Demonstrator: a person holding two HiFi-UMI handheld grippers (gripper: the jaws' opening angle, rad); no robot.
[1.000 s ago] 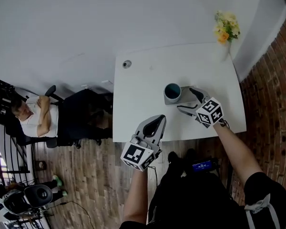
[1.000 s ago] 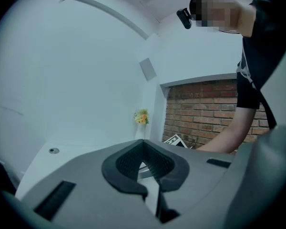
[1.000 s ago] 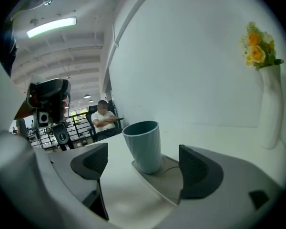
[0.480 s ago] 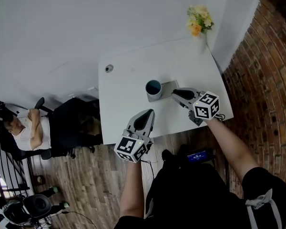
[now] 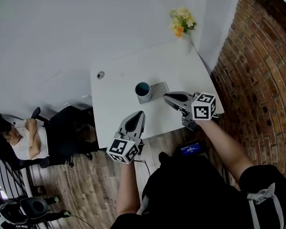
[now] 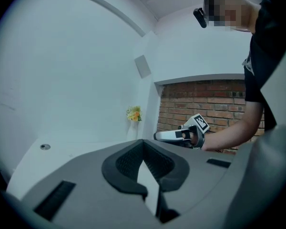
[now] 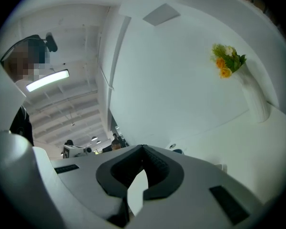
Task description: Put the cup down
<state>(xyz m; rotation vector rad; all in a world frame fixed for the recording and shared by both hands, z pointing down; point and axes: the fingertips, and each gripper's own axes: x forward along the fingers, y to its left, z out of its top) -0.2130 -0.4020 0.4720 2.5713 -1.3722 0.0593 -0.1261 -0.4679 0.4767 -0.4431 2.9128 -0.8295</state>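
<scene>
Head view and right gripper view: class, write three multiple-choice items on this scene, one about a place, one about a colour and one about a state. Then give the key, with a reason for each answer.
1. Where is the cup?
A. upright on the white table
B. on the wooden floor
C. on the black chair

2. What colour are the flowers?
A. blue
B. yellow and orange
C. purple

3. How is the right gripper?
A. shut on the cup
B. open around the cup
C. shut and empty

Key:
1 A: the cup stands on the tabletop, apart from the right gripper.
2 B: the blooms by the wall are yellow and orange in both views.
3 C: its jaws have just been closing and now meet with nothing between them.
</scene>
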